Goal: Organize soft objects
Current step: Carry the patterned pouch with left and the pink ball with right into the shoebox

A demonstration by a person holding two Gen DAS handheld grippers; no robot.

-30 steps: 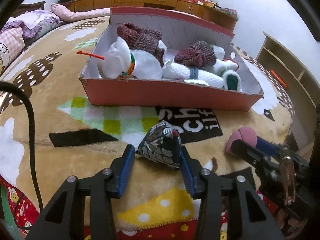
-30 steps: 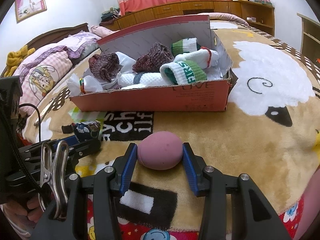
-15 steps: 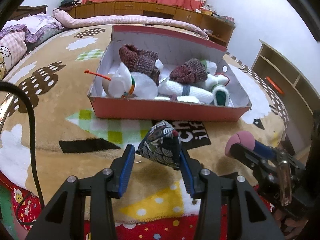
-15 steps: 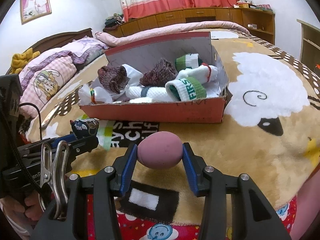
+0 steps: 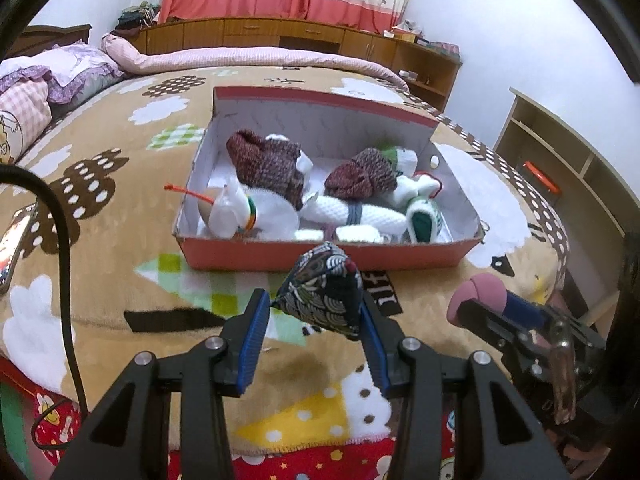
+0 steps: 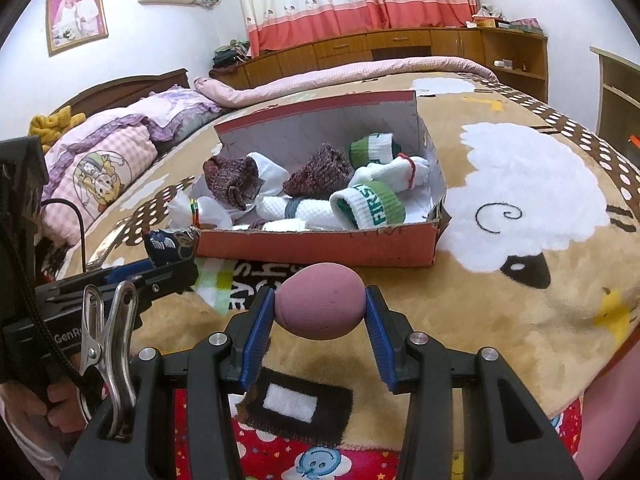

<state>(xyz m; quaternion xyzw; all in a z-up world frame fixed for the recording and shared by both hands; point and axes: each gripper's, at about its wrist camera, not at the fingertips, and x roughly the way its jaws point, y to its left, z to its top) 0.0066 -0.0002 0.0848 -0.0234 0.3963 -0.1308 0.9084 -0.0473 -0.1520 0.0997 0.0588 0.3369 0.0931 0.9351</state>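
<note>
My left gripper point(image 5: 314, 316) is shut on a dark patterned fabric pouch point(image 5: 322, 292), held above the blanket just in front of the red cardboard box point(image 5: 320, 254). My right gripper point(image 6: 320, 312) is shut on a pink foam egg point(image 6: 322, 306), also lifted clear of the blanket. The box point(image 6: 320, 246) holds several rolled socks, white, maroon and green-banded. In the left wrist view the egg point(image 5: 478, 296) shows at the right in the other gripper. In the right wrist view the pouch point(image 6: 172, 242) shows at the left.
A brown cartoon blanket point(image 5: 100, 184) covers the bed. Pillows point(image 6: 100, 160) lie at the far left. A phone point(image 5: 12, 240) rests near the left edge, with a black cable point(image 5: 60, 240) beside it. Wooden shelves point(image 5: 560, 168) stand to the right.
Both grippers have risen with their loads, so the box and blanket look further below. Neither grip has changed.
</note>
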